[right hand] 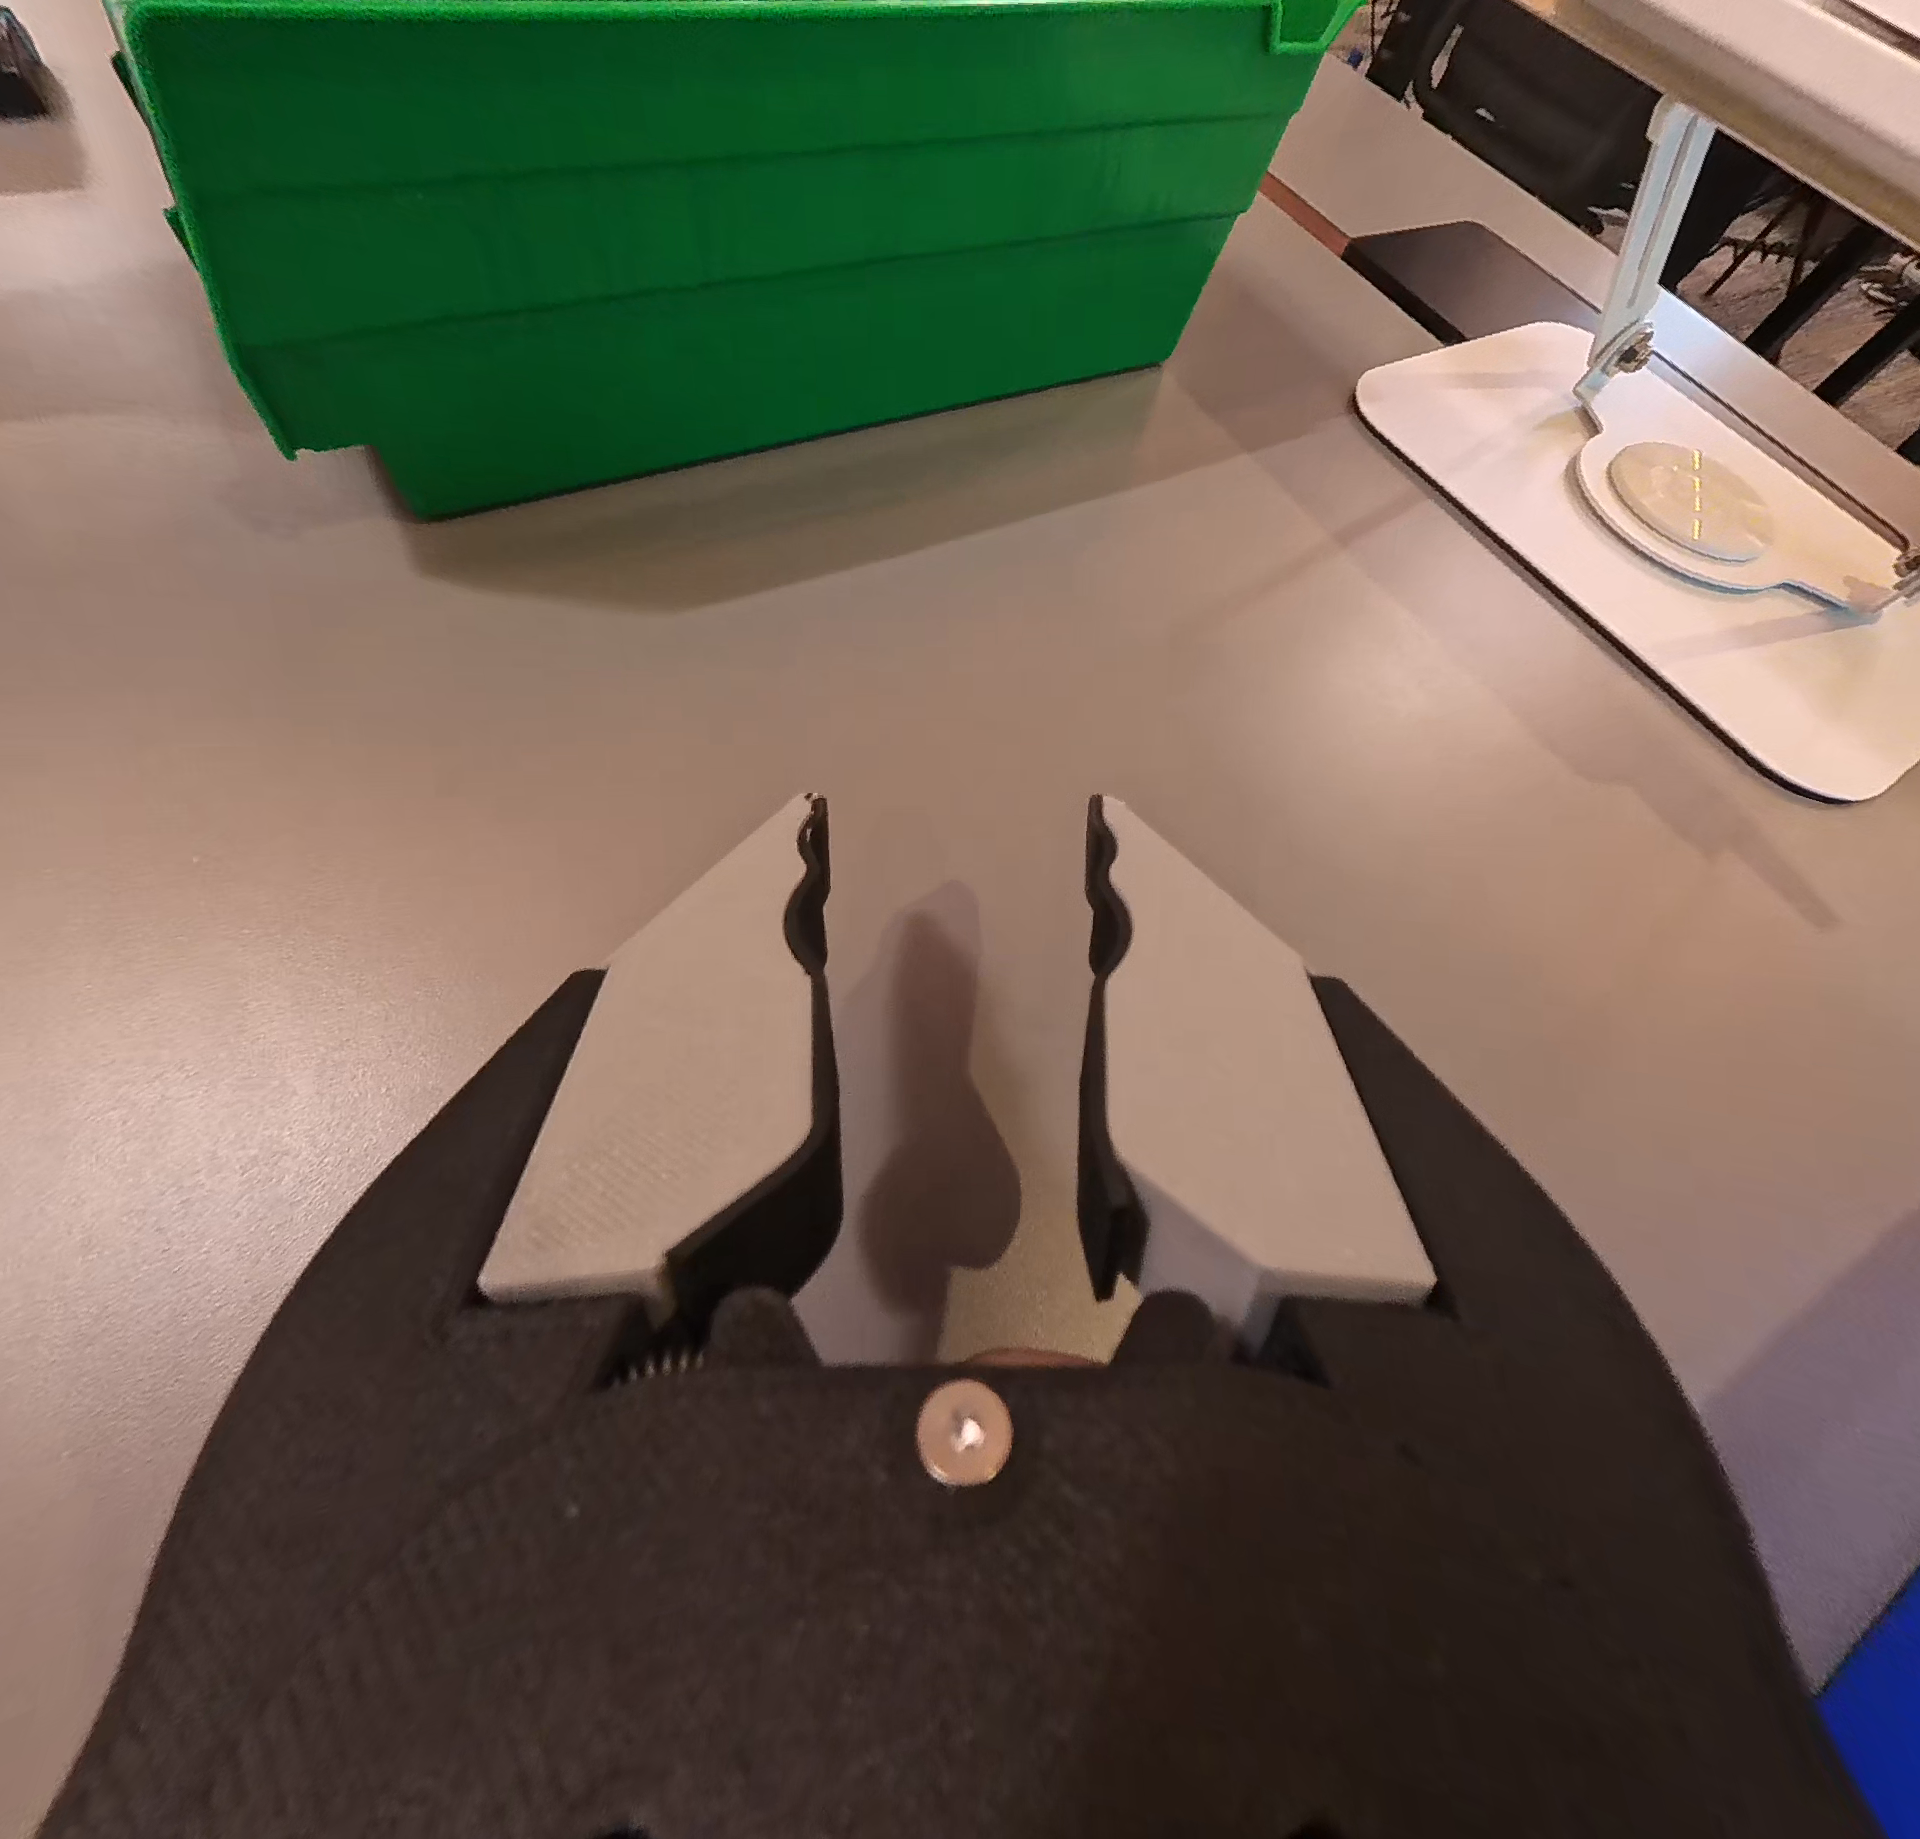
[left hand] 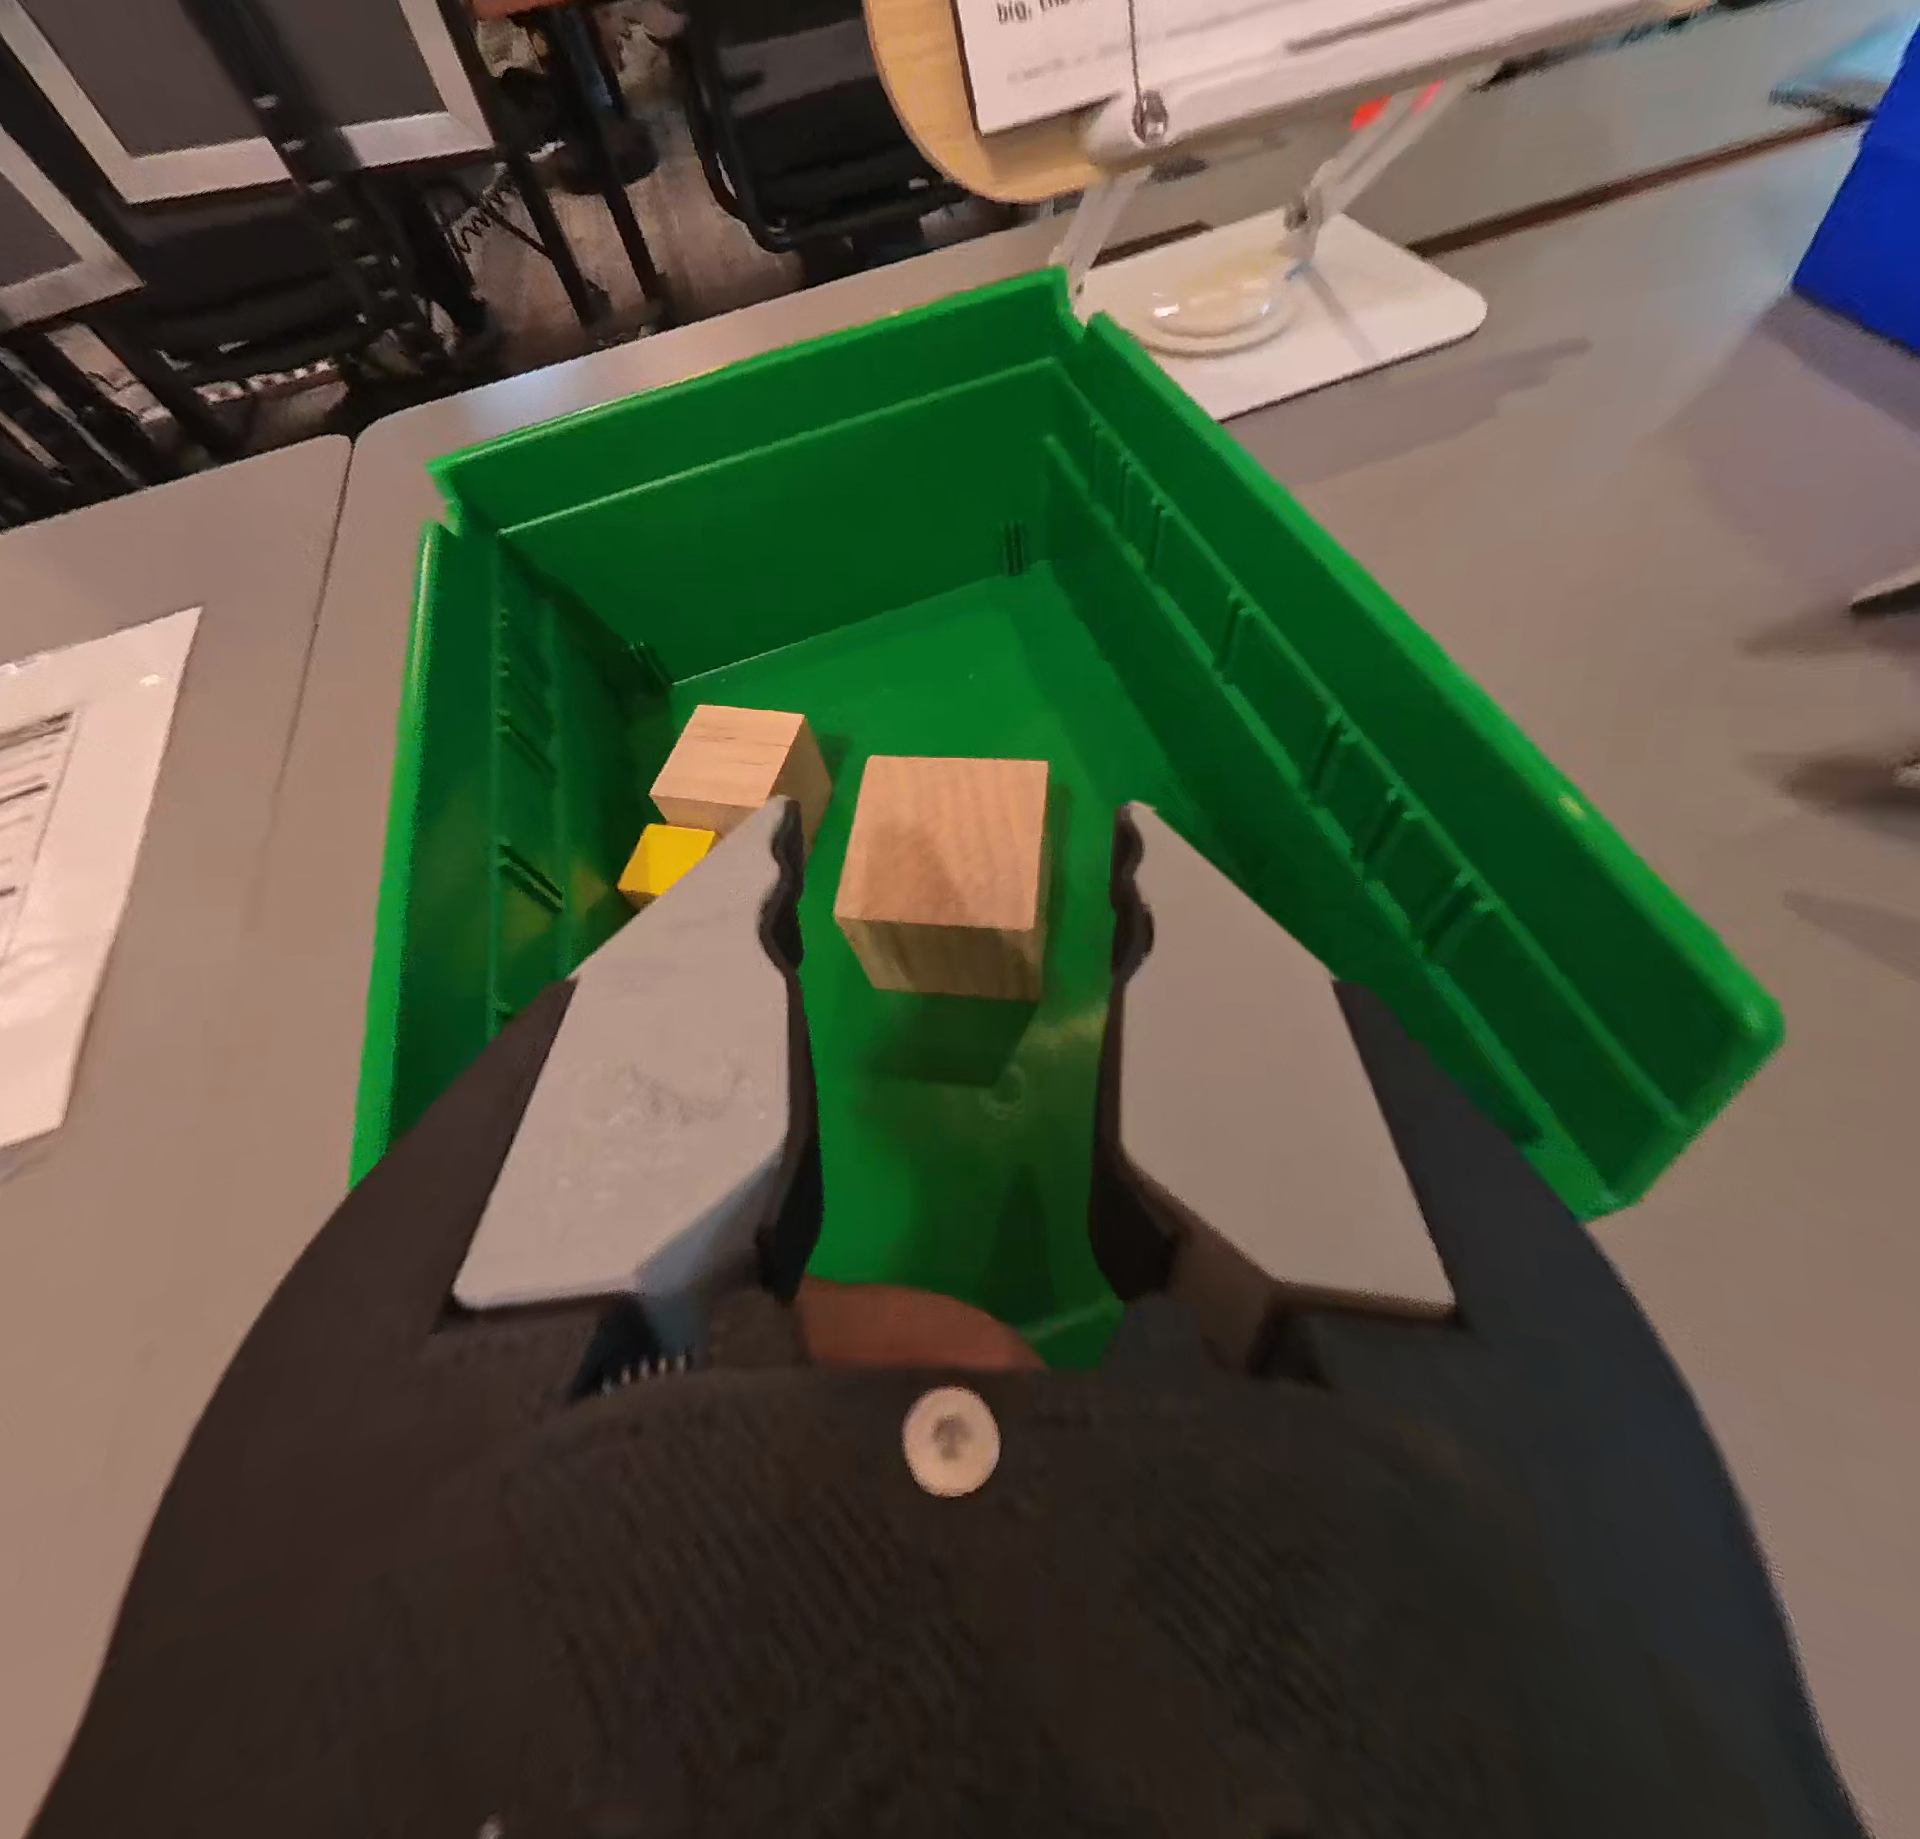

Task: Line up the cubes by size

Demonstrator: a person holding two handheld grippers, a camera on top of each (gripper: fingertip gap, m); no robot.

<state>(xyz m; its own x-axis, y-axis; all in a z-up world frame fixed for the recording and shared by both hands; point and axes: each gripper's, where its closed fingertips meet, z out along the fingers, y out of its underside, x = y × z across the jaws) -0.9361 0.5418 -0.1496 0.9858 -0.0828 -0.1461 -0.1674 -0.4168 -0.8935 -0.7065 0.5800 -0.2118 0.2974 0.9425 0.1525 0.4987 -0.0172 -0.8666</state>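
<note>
Left tool (left hand: 951, 823) hangs over the green bin (left hand: 1351, 750), fingers spread, nothing between them. Right tool (right hand: 951, 802) is also spread and empty, low over the grey tabletop (right hand: 520, 709), well apart from the bin (right hand: 707, 262), whose inside it cannot see.

Cubes are in the bin: the big wooden cube (left hand: 940, 870) sits on the floor near the middle, the medium wooden cube (left hand: 740, 763) is farther back and to its left, and the small yellow cube (left hand: 665, 859) is just beside the medium one, partly hidden behind the left finger (left hand: 675, 1062). Cannot tell if the yellow and medium cubes touch.

Step in hand, as I read it: left tool going for the big cube.

- The gap looks only slightly wider than the cube, so centre the cube between the pads before closing.
- Square the fingers to two opposite flat faces; a corner grip would likely twist it.
- Come straight down, pads on the middle of the side faces, not the top edge.
- Watch the left finger: it passes close to the medium and yellow cubes and could nudge them.
- Close gently; smooth wood may slip.
- Lift clear of the bin wall before moving sideways.
</note>
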